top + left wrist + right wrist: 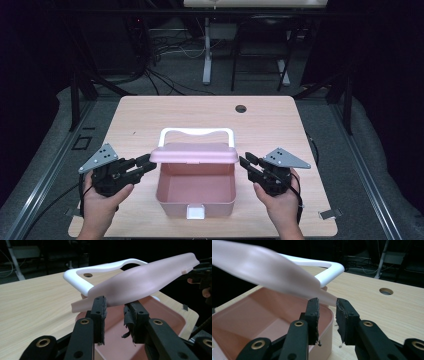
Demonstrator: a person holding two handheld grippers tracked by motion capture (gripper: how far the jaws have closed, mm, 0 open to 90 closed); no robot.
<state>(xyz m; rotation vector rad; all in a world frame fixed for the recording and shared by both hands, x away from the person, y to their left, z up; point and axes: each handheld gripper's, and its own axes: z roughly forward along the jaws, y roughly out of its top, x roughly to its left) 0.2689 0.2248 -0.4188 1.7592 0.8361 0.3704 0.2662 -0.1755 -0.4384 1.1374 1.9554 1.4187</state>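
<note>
A pink lunch box (195,204) sits open at the near middle of the wooden table, with a white latch (195,212) on its front wall. Its pink lid (195,152) hangs raised over the back half, and the white handle (196,131) lies behind it. My left gripper (149,163) is at the lid's left edge, jaws apart. In the left gripper view the lid (150,280) runs just past my fingertips (100,302); no pad presses on it. My right gripper (245,161) stands the same way at the right edge, the lid's corner (322,296) just beyond its parted jaws.
The table (150,115) has a round cable hole (240,108) at the back right. A small metal clip (330,214) lies near the front right corner. Beyond the far edge are desk legs and loose cables (165,50) on the floor.
</note>
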